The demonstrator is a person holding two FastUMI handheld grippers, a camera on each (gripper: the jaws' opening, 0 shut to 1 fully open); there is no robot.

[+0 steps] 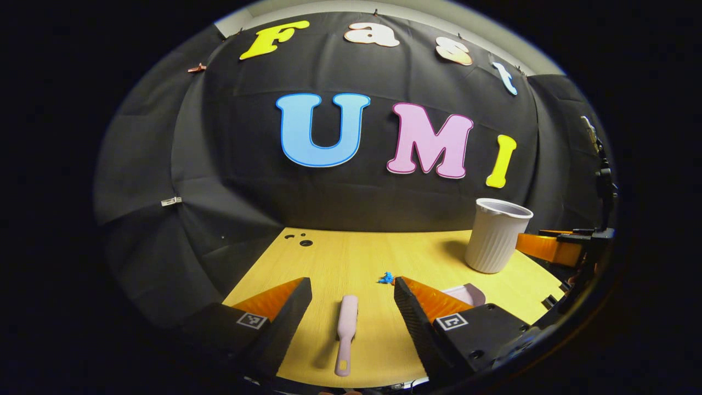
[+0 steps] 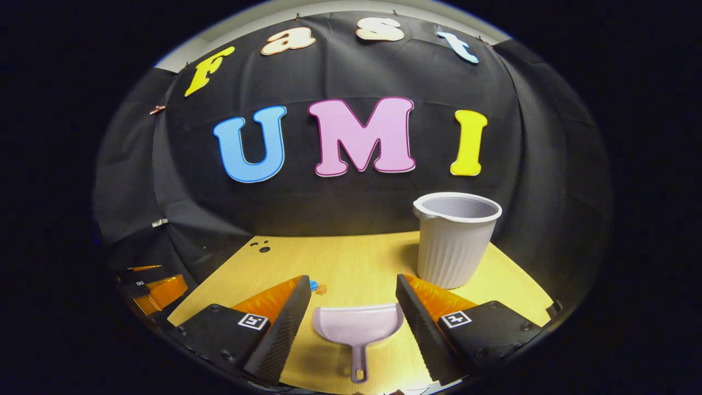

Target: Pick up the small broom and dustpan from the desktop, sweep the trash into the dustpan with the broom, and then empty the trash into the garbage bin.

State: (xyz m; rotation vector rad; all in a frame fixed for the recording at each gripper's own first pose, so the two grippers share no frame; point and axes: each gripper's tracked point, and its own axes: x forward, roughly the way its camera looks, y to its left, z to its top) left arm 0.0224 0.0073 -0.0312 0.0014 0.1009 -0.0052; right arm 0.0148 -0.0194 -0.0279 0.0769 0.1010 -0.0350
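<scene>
Both my grippers spread, empty: left gripper [image 1: 352, 307] straddles broom [image 1: 346, 333], right gripper [image 2: 354, 304] straddles dustpan [image 2: 359, 328]. Risk: broom's slim handle rolling aside on closing; blue trash [image 1: 386, 278] at 12 o'clock could scatter.

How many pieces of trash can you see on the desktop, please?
2: a blue scrap and a small brown scrap, side by side mid-desktop, beyond the dustpan. The blue one lies ahead of the broom. More may be hidden behind the jaws.
</scene>
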